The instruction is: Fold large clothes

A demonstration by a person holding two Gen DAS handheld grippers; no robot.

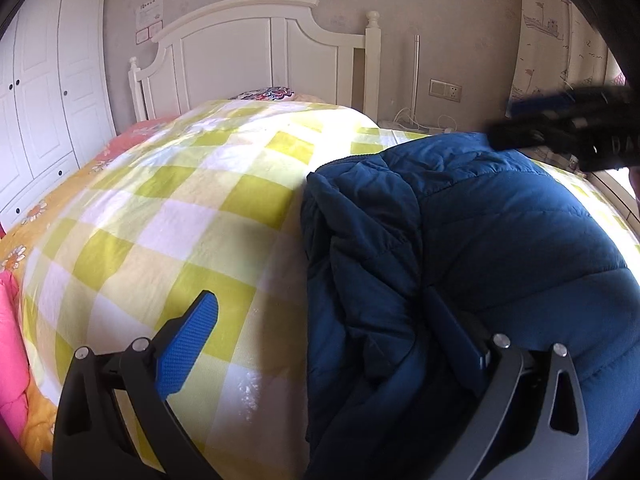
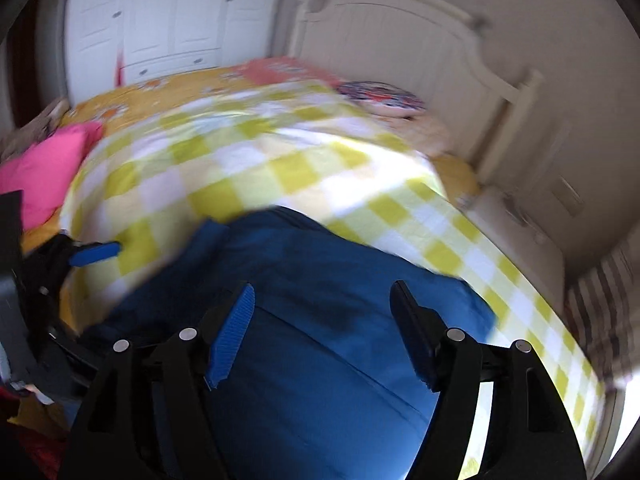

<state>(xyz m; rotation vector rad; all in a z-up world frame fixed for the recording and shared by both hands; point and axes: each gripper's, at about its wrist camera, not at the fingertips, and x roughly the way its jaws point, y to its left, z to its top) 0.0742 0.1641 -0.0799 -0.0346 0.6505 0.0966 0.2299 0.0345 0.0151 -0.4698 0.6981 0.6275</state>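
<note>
- Left wrist view: the left gripper (image 1: 324, 344) points down at a slant onto the bed, jaws spread wide. Its left blue pad (image 1: 188, 344) hangs clear over the checked blanket (image 1: 168, 216); the right finger lies sunk in a fold of the blue padded jacket (image 1: 472, 240), nothing pinched between the two.
- The jacket lies on the blanket's right half, long axis running from the camera toward the white headboard (image 1: 256, 52); a folded edge forms its left side.
- Only this view shows the right gripper (image 1: 560, 128) from outside, a blurred dark shape above the jacket's far end. A wardrobe (image 1: 44, 92) stands at left.
- Right wrist view: blurred. The right gripper (image 2: 324, 332) tilts down above the jacket (image 2: 320, 344), jaws apart and empty, pads clear of the cloth.
- Only here appear the jacket's smooth top panel, a pink pillow (image 2: 48, 168) and the left gripper (image 2: 92, 254) at the left edge.
</note>
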